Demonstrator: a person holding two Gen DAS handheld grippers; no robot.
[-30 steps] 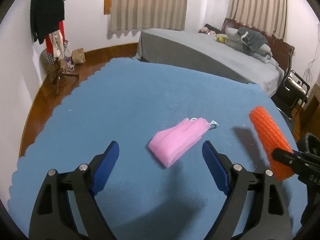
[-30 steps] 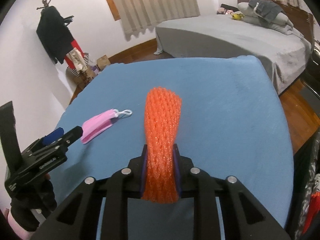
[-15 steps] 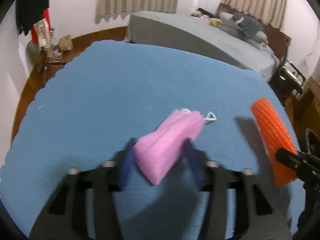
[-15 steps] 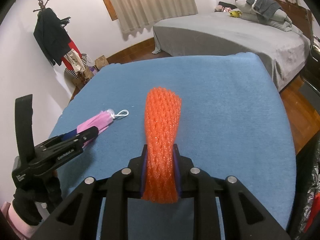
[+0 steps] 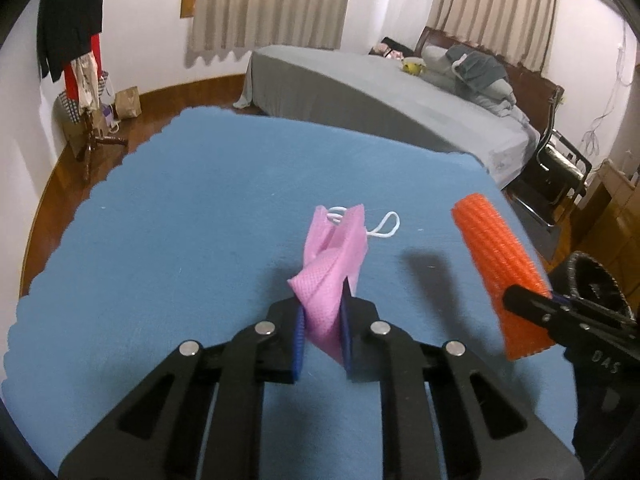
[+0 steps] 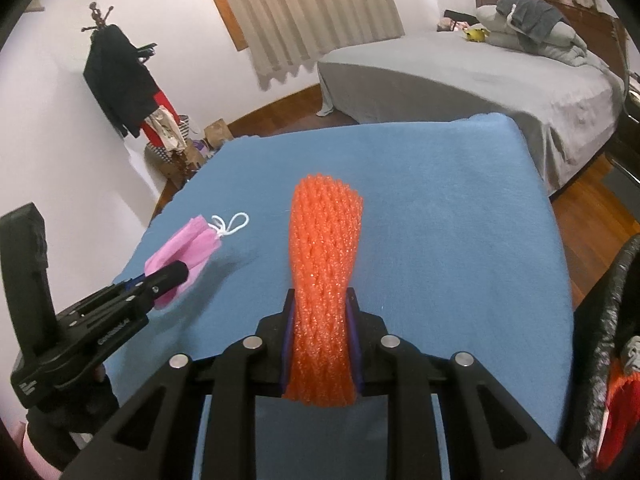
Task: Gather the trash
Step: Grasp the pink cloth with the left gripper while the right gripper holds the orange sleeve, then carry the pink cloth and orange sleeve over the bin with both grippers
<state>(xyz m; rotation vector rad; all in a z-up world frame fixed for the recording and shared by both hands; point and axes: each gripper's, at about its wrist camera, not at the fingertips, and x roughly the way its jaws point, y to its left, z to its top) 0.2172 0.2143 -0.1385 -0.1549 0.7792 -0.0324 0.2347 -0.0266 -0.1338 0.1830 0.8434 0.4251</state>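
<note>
The left gripper (image 5: 323, 322), wide open a second ago, has closed on the pink mask (image 5: 334, 276) and lifted it off the tabletop (image 5: 168, 240). The right gripper (image 6: 320, 354) still clamps the orange net (image 6: 324, 280). Both pieces now await binning.

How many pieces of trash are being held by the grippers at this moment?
2. The pink face mask is clamped in the left gripper above the blue cloth; the orange foam net is clamped in the right gripper. More may lie outside the views.
</note>
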